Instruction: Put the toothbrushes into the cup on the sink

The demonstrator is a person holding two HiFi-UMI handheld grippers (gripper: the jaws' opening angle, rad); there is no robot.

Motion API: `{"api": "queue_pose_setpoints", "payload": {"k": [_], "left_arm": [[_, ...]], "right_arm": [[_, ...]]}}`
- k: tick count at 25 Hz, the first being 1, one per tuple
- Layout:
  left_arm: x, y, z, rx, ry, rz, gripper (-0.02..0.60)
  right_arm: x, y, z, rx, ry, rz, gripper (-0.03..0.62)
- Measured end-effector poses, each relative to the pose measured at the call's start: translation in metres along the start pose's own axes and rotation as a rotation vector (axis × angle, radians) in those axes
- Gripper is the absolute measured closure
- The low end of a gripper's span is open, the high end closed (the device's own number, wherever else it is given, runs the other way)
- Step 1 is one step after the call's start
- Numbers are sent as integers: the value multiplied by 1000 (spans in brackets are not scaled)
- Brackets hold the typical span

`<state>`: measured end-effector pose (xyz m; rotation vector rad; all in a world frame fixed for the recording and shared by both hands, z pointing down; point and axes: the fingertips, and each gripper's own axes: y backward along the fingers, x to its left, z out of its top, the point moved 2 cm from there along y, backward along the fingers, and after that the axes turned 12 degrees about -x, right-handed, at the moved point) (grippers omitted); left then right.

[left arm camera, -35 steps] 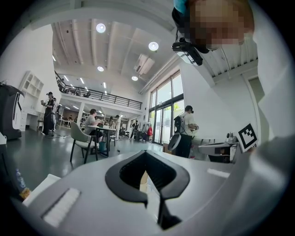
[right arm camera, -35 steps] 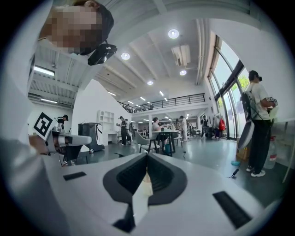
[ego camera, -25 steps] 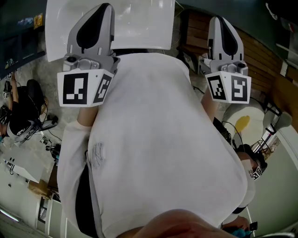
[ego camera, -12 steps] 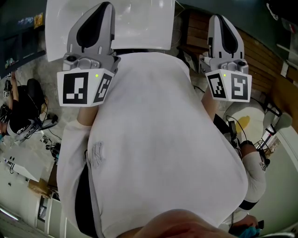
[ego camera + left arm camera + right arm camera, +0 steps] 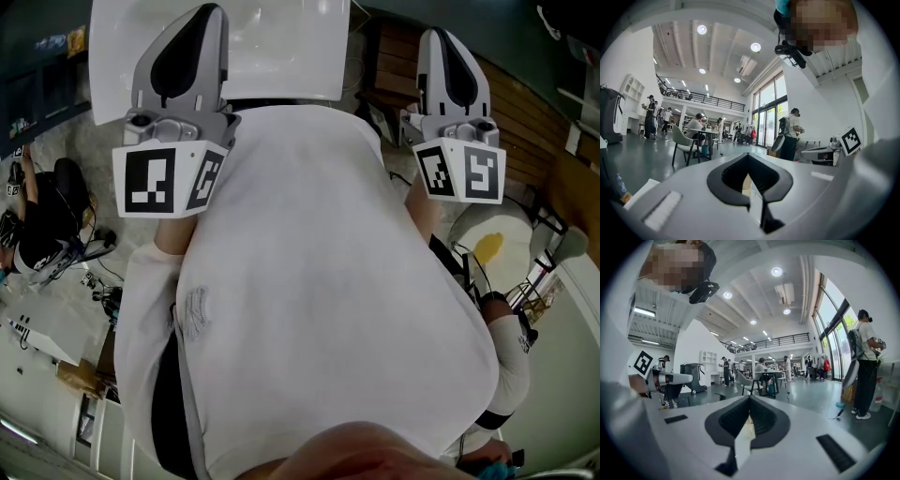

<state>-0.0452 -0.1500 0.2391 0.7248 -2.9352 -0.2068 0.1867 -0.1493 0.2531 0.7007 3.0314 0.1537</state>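
No toothbrush, cup or sink shows in any view. In the head view I look down my white shirt [image 5: 328, 281], with both grippers held up in front of my chest. My left gripper [image 5: 187, 42] is at the upper left and my right gripper [image 5: 450, 56] at the upper right. Seen from the left gripper view, the left gripper [image 5: 751, 190] has its jaws together with nothing between them. The right gripper [image 5: 744, 430] looks the same in its own view, jaws together and empty. Both look out into a large hall.
A white flat surface [image 5: 281, 37] lies beyond the grippers, and wooden slats [image 5: 525, 141] are at the right. A round white top with a yellow thing [image 5: 487, 248] stands lower right. Several people, a table and chairs [image 5: 693, 140] fill the hall; one person [image 5: 865, 376] stands near the windows.
Both grippers have stayed nearly still. The green lights on their marker cubes, lit half a second ago, are off. A person at the lower right has shifted.
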Motion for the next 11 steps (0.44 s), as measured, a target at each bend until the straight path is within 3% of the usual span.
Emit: {"api": "queue_pose_setpoints", "payload": {"k": [11], "left_arm": [[-3,2,-1,-1,-1,-1,580]], "right_arm": [[-2,6,1,-1,3,-6,583]]}}
